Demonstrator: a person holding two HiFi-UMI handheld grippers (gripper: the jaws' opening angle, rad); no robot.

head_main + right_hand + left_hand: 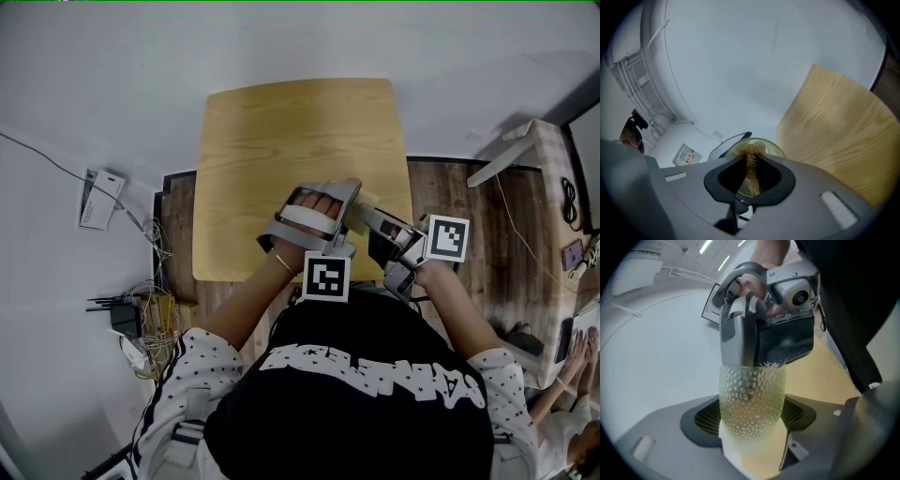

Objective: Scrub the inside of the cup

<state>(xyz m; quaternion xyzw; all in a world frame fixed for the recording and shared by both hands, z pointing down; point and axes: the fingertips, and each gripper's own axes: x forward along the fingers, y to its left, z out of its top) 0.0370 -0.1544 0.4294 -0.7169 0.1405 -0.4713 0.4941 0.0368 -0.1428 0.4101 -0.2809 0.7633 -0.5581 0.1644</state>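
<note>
A pale green dimpled glass cup (750,404) sits between the jaws of my left gripper (750,430), which is shut on it. In the head view the cup (364,200) is held above the near right part of the wooden table (291,131), at the tip of the left gripper (345,204). My right gripper (382,223) points into the cup's mouth from the right. It is shut on a brush (749,173) whose brown bristles (751,149) are inside the cup (768,146). The left gripper view shows the right gripper (764,329) just beyond the rim.
On the floor to the left are a white box (98,199), a router and tangled cables (136,314). A white desk (525,150) stands at the right. Another person's hands (577,356) show at the lower right edge.
</note>
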